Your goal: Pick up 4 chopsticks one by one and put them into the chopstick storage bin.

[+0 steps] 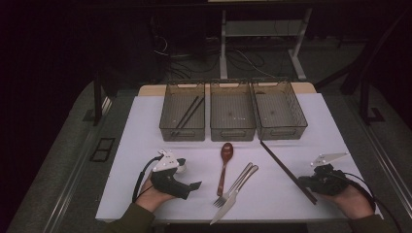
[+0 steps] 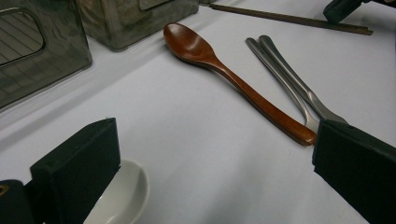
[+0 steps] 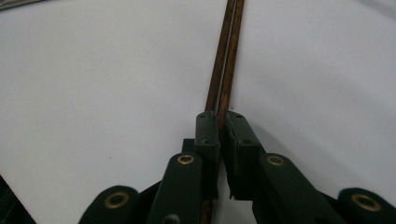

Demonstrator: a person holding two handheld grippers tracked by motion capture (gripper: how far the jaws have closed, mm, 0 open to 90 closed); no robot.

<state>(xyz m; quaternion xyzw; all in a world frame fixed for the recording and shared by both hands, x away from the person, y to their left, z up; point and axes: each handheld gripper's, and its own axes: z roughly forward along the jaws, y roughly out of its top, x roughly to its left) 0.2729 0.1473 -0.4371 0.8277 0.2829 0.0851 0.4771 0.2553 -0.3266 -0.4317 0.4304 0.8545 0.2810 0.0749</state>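
Two chopsticks [image 3: 225, 60] lie pinched together in your right tool [image 3: 221, 122], ready for lifting as a pair, while your left tool [image 2: 210, 158] waits wide apart

Two hand-held black grippers, left gripper [image 1: 192, 186] with blocky matte foam-like pads [image 2: 77, 175], right gripper [image 1: 305, 182] showing brass-coloured rivets along its black links, grey three-cornered plate [image 1: 329, 158] on top of each, black cables looping back, olive-green sleeves [image 1: 133, 219] at both wrists
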